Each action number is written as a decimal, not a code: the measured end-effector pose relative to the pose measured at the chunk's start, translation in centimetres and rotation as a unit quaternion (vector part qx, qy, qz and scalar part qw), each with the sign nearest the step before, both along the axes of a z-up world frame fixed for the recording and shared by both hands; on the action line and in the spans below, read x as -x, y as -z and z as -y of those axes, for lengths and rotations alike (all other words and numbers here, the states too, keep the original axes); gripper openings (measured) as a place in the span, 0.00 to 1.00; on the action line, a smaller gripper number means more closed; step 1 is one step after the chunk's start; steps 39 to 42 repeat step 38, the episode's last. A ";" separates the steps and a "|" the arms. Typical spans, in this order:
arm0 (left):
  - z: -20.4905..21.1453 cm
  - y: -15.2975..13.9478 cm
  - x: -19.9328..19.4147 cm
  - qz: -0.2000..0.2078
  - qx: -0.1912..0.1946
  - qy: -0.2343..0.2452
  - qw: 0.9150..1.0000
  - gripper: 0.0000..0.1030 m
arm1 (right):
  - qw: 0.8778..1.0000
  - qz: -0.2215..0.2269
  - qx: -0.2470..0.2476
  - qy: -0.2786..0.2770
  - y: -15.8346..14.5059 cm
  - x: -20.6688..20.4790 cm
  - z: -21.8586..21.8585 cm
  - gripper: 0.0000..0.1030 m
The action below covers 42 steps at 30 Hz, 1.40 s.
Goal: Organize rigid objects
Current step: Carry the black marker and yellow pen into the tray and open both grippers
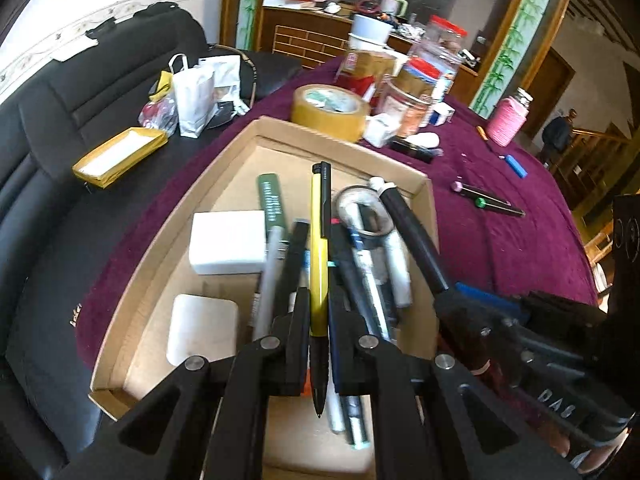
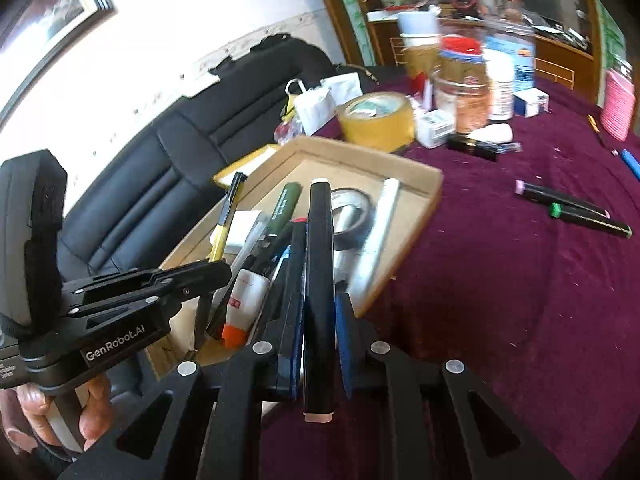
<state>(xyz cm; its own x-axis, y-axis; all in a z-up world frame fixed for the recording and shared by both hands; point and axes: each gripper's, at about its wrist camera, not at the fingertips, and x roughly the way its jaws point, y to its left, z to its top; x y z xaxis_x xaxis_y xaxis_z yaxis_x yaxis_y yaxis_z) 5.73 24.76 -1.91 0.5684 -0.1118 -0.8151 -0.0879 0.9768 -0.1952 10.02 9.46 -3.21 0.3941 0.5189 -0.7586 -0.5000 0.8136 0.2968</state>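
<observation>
My left gripper [image 1: 319, 308] is shut on a yellow and black pen [image 1: 320, 248] and holds it over the cardboard tray [image 1: 140, 264]. My right gripper [image 2: 319, 304] is shut on a black marker [image 2: 319, 264] at the tray's right edge; that marker also shows in the left wrist view [image 1: 412, 236]. The tray holds two white blocks [image 1: 228, 242], a green marker [image 1: 272, 200], a small tape ring [image 1: 362, 210] and several pens. The left gripper also shows in the right wrist view [image 2: 208, 276], holding the yellow pen [image 2: 226, 216].
The tray sits on a purple cloth [image 1: 520, 240]. A big brown tape roll [image 1: 330, 110], jars and boxes stand behind it. Two black markers [image 2: 572, 210] and a blue item [image 1: 515, 165] lie loose on the cloth to the right. A black sofa [image 1: 60, 128] is on the left.
</observation>
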 end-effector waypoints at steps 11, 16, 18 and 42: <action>-1.3 1.5 -1.5 -0.011 0.001 -0.006 1.000 0.08 | 0.999 -0.006 0.033 0.005 1.9 -1.5 -2.8 0.16; -1.1 2.1 -2.0 -0.017 -0.003 -0.004 1.000 0.08 | 0.999 -0.004 0.038 0.004 1.9 -1.6 -3.1 0.17; -1.0 2.1 -1.9 -0.014 -0.006 -0.006 1.000 0.08 | 0.999 0.000 0.045 0.001 1.9 -1.5 -3.3 0.17; 0.0 -3.1 5.6 0.031 -0.145 -0.081 0.986 0.95 | 0.997 0.042 0.049 0.049 -1.4 6.1 -0.6 0.72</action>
